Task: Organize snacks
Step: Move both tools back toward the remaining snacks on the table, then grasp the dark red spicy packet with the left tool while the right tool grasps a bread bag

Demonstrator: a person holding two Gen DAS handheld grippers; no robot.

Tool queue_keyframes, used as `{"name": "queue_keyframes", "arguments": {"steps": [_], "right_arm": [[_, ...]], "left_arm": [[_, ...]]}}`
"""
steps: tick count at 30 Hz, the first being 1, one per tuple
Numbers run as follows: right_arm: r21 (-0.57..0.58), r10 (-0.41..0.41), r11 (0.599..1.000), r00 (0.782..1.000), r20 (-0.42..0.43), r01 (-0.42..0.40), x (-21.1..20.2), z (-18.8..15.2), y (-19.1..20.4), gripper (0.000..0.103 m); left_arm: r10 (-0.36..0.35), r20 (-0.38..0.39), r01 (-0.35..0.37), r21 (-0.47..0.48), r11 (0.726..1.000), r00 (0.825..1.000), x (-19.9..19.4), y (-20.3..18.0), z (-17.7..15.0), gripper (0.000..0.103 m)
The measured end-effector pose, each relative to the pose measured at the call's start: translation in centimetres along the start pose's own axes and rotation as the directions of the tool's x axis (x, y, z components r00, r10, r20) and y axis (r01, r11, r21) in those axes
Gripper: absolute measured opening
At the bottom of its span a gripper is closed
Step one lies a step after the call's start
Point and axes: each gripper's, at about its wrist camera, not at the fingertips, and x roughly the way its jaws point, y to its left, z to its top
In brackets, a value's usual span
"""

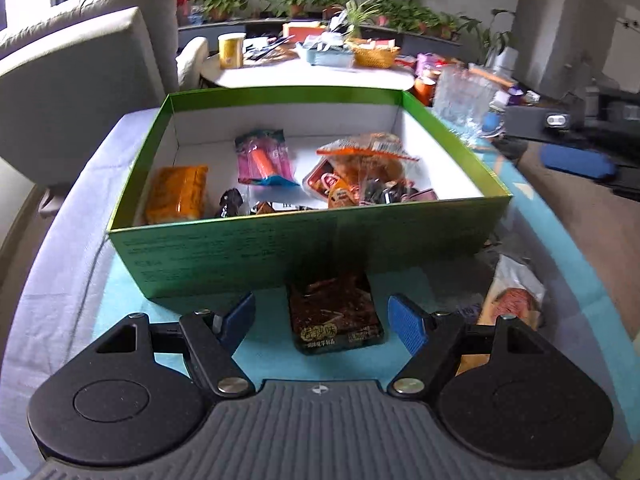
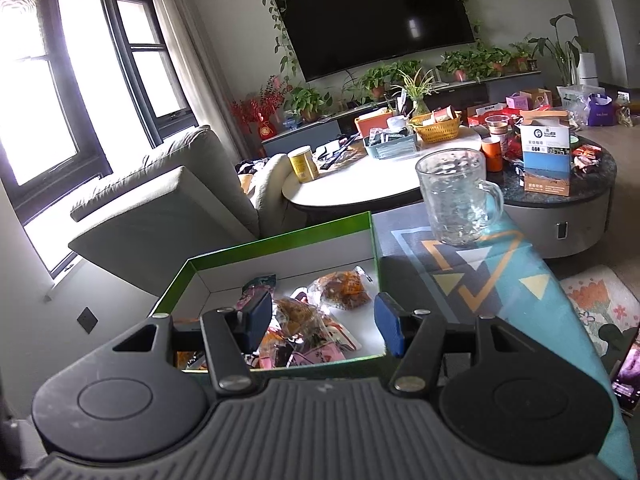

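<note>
A green box (image 1: 240, 256) with a white inside stands on the teal mat and holds several snack packets, among them an orange packet (image 1: 178, 192) and a pink packet (image 1: 264, 158). A dark snack packet (image 1: 334, 314) lies on the mat in front of the box, between the fingers of my open left gripper (image 1: 324, 320), which touches nothing. Another packet (image 1: 514, 300) lies to the right of it. My right gripper (image 2: 324, 322) is open and empty above the box (image 2: 280, 240), over its packets (image 2: 320, 312).
A clear glass mug (image 2: 456, 200) stands on the mat right of the box. A grey sofa (image 2: 168, 200) is on the left. A cluttered round coffee table (image 2: 360, 188) is behind, with a yellow can (image 2: 303, 164) and a basket (image 2: 438, 126).
</note>
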Motion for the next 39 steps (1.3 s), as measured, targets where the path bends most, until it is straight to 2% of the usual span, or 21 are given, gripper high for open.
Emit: {"name": "queue_keyframes", "arguments": {"steps": [3, 9, 13, 16, 17, 19, 21, 22, 24, 25, 30, 32, 34, 39], "right_arm": [[0.007, -0.006, 1.0, 1.0, 0.001, 0.006, -0.4, -0.1, -0.6, 0.036], [-0.027, -0.013, 1.0, 1.0, -0.029, 0.012, -1.3, -1.3, -1.4, 0.036], [-0.045, -0.008, 0.999, 0.995, -0.099, 0.004, -2.1, -3.2, -2.1, 0.036], [-0.022, 0.017, 1.0, 0.987, -0.157, -0.021, -2.8, -4.7, -2.5, 0.036], [-0.011, 0.026, 1.0, 0.984, -0.174, -0.028, -2.9, -5.1, -2.4, 0.036], [0.0, 0.043, 0.999, 0.978, -0.205, -0.044, -2.8, -5.9, -2.1, 0.036], [0.0, 0.039, 0.999, 0.972, -0.23, -0.041, -2.1, -6.5, -1.5, 0.036], [0.005, 0.031, 1.0, 0.97, -0.241, -0.03, -1.7, -6.7, -1.2, 0.036], [0.022, 0.016, 1.0, 0.967, -0.254, -0.011, -1.2, -7.0, -0.8, 0.036], [0.034, 0.005, 0.999, 0.965, -0.262, 0.004, -0.8, -7.1, -0.5, 0.037], [0.077, -0.044, 0.995, 0.957, -0.286, 0.069, 0.4, -7.4, 0.6, 0.037], [0.07, -0.077, 0.993, 0.959, -0.273, 0.099, 0.7, -7.4, 1.3, 0.037], [0.047, -0.086, 0.994, 0.96, -0.265, 0.102, 1.1, -7.3, 2.0, 0.037], [-0.097, -0.14, 0.988, 0.962, -0.236, 0.121, 1.4, -8.2, 3.3, 0.037]], "left_arm": [[0.028, -0.012, -0.029, -0.027, 0.999, 1.0, 1.0, -0.2, 0.2, 0.071], [0.034, -0.042, -0.036, -0.03, 0.999, 0.999, 2.4, -1.1, 0.1, 0.071], [0.058, -0.043, -0.058, -0.003, 0.998, 0.997, 2.9, -1.5, -0.2, 0.071], [0.045, -0.035, -0.046, -0.009, 0.999, 0.998, 2.8, -1.2, -0.2, 0.067], [0.043, -0.033, -0.043, -0.01, 0.999, 0.999, 2.8, -1.0, -0.1, 0.064], [0.054, -0.03, -0.054, -0.005, 0.999, 0.998, 2.5, -0.8, -0.1, 0.042], [0.03, -0.038, -0.031, -0.033, 0.999, 0.999, 2.2, -0.2, 0.0, 0.038], [0.004, -0.042, -0.007, -0.064, 0.998, 0.999, 2.0, 0.3, 0.0, 0.027], [0.005, -0.024, -0.007, -0.074, 0.997, 1.0, 1.4, 0.8, 0.0, 0.012], [0.007, -0.02, -0.008, -0.069, 0.998, 1.0, 1.2, 0.9, 0.0, 0.008], [-0.013, -0.035, 0.01, -0.088, 0.996, 0.999, 0.9, 1.6, -0.5, 0.009], [-0.009, -0.043, 0.005, -0.094, 0.996, 0.999, 1.1, 1.6, -0.7, 0.013], [-0.004, -0.049, 0.0, -0.094, 0.996, 0.999, 1.1, 1.6, -0.8, 0.032], [-0.008, -0.009, 0.007, -0.098, 0.995, 1.0, 0.6, 1.6, -0.6, 0.046]]}}
